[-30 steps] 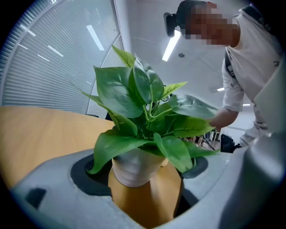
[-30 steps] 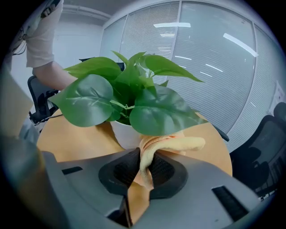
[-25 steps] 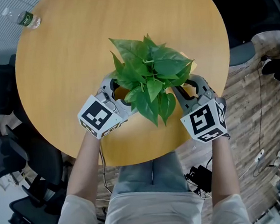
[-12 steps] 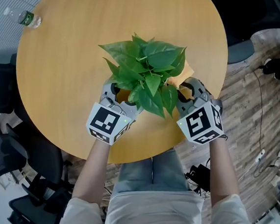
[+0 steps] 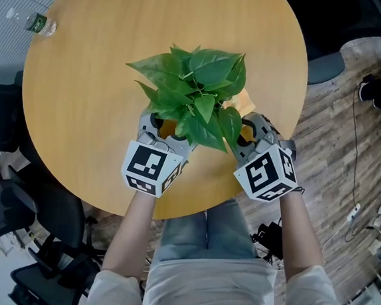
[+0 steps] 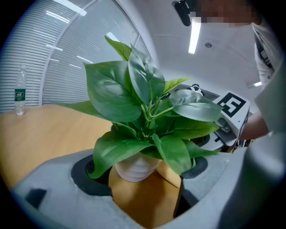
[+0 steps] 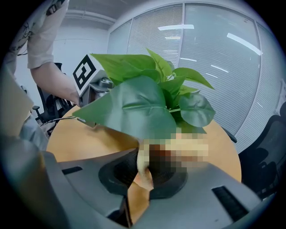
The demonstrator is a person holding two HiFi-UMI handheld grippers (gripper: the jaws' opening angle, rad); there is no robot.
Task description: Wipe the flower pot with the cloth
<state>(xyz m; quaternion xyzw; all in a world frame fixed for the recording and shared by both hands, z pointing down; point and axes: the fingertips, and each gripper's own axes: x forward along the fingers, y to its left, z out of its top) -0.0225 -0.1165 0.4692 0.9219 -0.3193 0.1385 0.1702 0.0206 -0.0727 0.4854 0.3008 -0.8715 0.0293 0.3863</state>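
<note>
A leafy green plant stands in a white ribbed flower pot near the front of the round wooden table. From above, the leaves hide the pot. My left gripper reaches in from the left, and its jaws sit on either side of the pot, shut on it. My right gripper is at the pot's right side, shut on a pale yellow cloth. A corner of the cloth shows beside the leaves. A mosaic patch covers where the cloth and pot meet in the right gripper view.
A small plastic water bottle lies at the table's far left edge. Black office chairs stand to the left of the table. Cables lie on the wooden floor to the right. The table's front edge runs just under both grippers.
The plant has shifted left and away from me. The left gripper's cube has moved right and nearer to me, and the right gripper has moved left, closer in under the leaves.
</note>
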